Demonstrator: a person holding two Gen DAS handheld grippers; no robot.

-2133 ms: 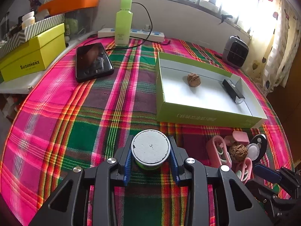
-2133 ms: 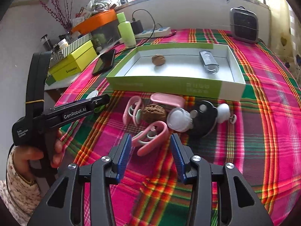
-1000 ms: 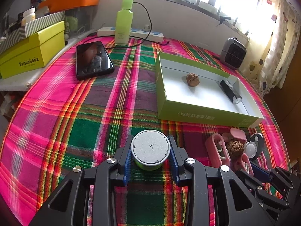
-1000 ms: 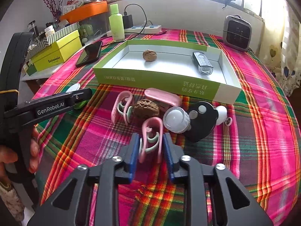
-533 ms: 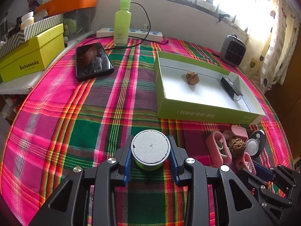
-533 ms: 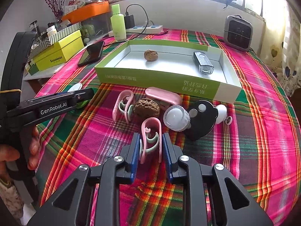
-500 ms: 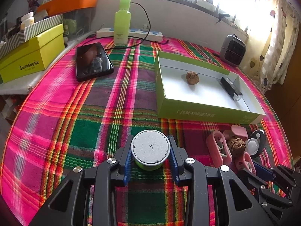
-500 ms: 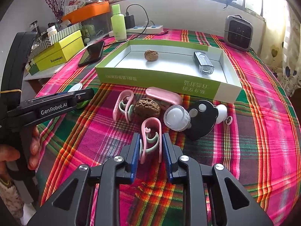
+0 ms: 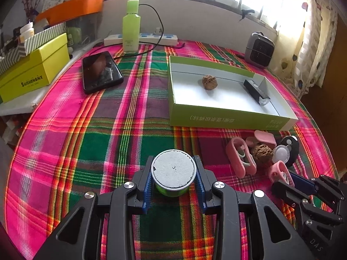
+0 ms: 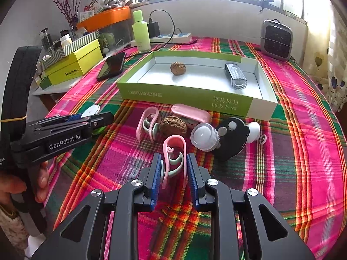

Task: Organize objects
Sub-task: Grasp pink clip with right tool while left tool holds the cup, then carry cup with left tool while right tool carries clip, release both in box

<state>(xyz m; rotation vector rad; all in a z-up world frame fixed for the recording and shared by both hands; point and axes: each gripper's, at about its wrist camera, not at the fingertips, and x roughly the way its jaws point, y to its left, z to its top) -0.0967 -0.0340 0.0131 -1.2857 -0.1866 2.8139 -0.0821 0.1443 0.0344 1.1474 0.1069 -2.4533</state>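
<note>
My left gripper is shut on a small green tin with a grey lid, low over the plaid cloth. My right gripper is shut on a pink clip at the near edge of a pile: a second pink clip, a walnut, a pink case, a white bulb and a black disc. Beyond stands a green tray holding a walnut and a small bike light. In the left wrist view the tray is ahead to the right.
A black phone lies at the left on the cloth. A green bottle and a power strip stand at the back. Yellow boxes sit off the table's left edge. A small heater stands at the back right.
My right gripper has moved forward onto the pink clip and closed on it, turning it lengthwise. My left gripper still holds the tin in about the same place.
</note>
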